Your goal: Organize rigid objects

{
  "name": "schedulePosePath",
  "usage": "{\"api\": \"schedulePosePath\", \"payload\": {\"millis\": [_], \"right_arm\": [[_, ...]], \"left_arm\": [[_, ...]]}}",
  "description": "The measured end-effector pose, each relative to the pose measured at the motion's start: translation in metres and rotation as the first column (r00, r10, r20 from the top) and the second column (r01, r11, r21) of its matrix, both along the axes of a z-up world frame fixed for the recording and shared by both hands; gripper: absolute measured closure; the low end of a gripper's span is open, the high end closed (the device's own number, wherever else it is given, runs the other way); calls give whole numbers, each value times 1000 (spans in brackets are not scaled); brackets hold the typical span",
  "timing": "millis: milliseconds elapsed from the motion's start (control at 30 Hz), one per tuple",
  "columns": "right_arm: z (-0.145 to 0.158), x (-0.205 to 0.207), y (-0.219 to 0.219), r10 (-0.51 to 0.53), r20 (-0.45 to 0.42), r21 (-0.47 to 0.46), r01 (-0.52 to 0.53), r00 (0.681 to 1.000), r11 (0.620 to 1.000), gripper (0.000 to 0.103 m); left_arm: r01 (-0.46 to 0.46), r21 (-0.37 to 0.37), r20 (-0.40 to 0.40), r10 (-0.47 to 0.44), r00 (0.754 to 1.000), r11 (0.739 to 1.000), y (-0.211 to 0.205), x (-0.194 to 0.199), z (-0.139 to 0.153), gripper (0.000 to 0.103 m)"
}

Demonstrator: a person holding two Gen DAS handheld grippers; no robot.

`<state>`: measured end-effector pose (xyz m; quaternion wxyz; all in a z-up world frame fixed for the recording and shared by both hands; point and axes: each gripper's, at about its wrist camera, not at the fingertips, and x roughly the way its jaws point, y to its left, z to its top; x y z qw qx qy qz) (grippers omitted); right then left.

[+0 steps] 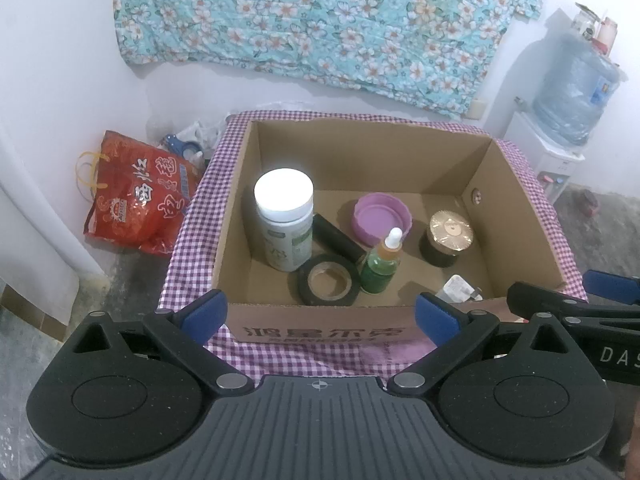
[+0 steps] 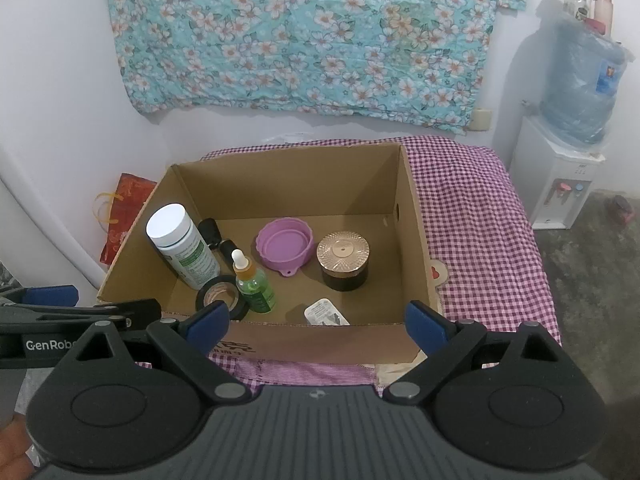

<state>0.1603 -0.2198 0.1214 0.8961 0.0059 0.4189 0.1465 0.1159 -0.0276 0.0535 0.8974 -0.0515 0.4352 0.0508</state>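
An open cardboard box (image 1: pixel 236 208) (image 2: pixel 412 216) stands on a purple checked cloth. Inside it are a white-capped bottle (image 1: pixel 285 216) (image 2: pixel 180 246), a black tape roll (image 1: pixel 329 280) (image 2: pixel 222 295), a green dropper bottle (image 1: pixel 382 266) (image 2: pixel 254 284), a purple lid (image 1: pixel 382 218) (image 2: pixel 285 246), a gold-topped dark jar (image 1: pixel 446 238) (image 2: pixel 344 260), a white plug (image 1: pixel 458 290) (image 2: pixel 325 312) and a black cylinder (image 1: pixel 338 236) (image 2: pixel 211 232). My left gripper (image 1: pixel 320 314) hangs open before the box's near wall, empty. My right gripper (image 2: pixel 318 322) is open too, holding nothing, near the same wall.
A red bag (image 1: pixel 136 196) (image 2: pixel 124 216) sits on the floor left of the table. A water dispenser (image 1: pixel 560 120) (image 2: pixel 560 168) stands at the right by the wall. Floral fabric (image 1: pixel 320 20) hangs behind. The checked cloth (image 2: pixel 480 220) stretches right of the box.
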Motion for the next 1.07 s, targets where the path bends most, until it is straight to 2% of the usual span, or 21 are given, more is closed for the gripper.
{"api": "schedulePosePath", "payload": {"millis": [1067], "right_arm": [[-1,-2,-2,3,-9,1,-3,1000,1000,6]], "left_arm": [[8,26,13,-8,1000,1000,-3,-3,2,3]]}}
